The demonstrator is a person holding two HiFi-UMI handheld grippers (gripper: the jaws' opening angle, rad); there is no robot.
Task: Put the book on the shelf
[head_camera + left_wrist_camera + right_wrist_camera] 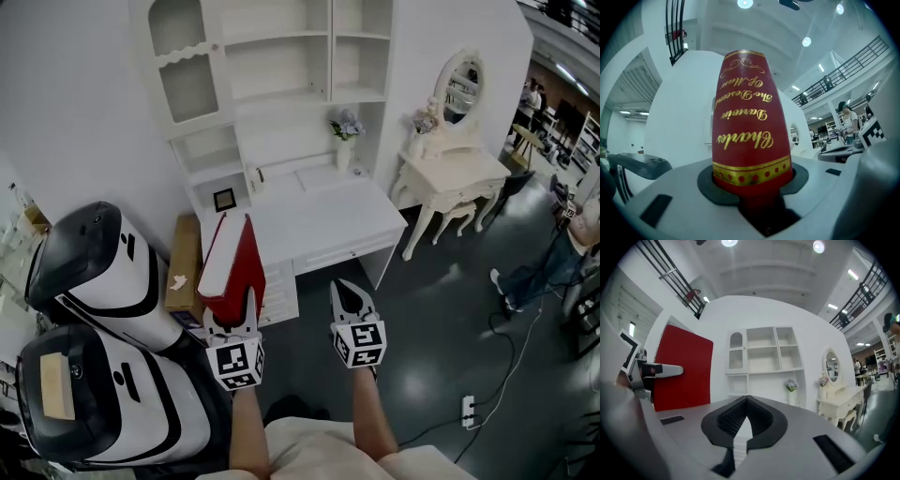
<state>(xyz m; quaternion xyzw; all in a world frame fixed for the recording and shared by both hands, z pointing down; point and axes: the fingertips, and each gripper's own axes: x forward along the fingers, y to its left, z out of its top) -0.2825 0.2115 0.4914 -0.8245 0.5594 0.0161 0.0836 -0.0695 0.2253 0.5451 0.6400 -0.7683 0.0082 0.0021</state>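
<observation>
A red hardback book [232, 264] with gold lettering on its spine [750, 126] stands up between the jaws of my left gripper [246, 311], which is shut on its lower end [752, 180]. In the right gripper view the book's red cover [684, 369] shows at the left. My right gripper [350, 298] is beside it, its pads [736, 416] meeting at the tips with nothing between them. Ahead stands the white shelf unit [281, 84], its open compartments [764, 352] bare, above a white desk [328, 220].
Two white and black machines [103, 272] stand at the left, next to a cardboard box [185, 262]. A flower vase [345, 141] and a small frame [224, 199] sit on the desk. To the right stand a vanity table [450, 173], a floor power strip [466, 408] and a person [562, 244].
</observation>
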